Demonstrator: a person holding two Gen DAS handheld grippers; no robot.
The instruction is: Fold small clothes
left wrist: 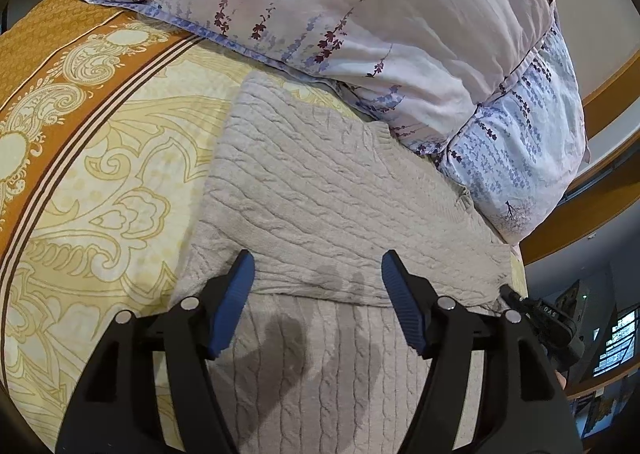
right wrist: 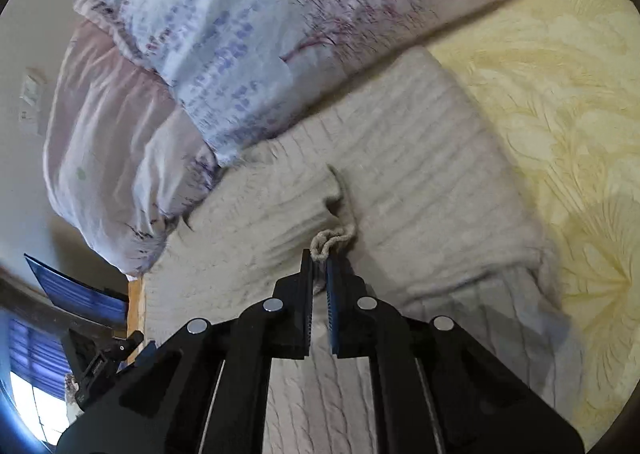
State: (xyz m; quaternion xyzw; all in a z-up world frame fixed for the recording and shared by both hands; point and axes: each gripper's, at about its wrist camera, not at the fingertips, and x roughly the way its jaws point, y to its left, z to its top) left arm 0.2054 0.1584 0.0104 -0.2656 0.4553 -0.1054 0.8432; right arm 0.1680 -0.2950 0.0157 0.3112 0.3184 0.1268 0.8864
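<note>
Right hand-held gripper [right wrist: 319, 254] at lower centre is pinched on a bunched edge of the beige cable-knit sweater [right wrist: 420, 174]; left hand-held gripper [left wrist: 316, 270] gapes over it. Sweater's mid-frame on the yellow bedspread [left wrist: 100, 182], floral pillows [left wrist: 360, 14] up top, no readable labels

Left hand-held gripper [left wrist: 318, 274]: jaws spread wide, blue-padded fingers [left wrist: 234, 302] above a beige cable-knit sweater [left wrist: 320, 190], gripping nothing. Sweater lies folded over itself on the bed [left wrist: 100, 182], which has a yellow and orange patterned cover. Far edge of sweater touches a floral pillow [left wrist: 360, 22]. Finger shadows fall on the knit.
</note>
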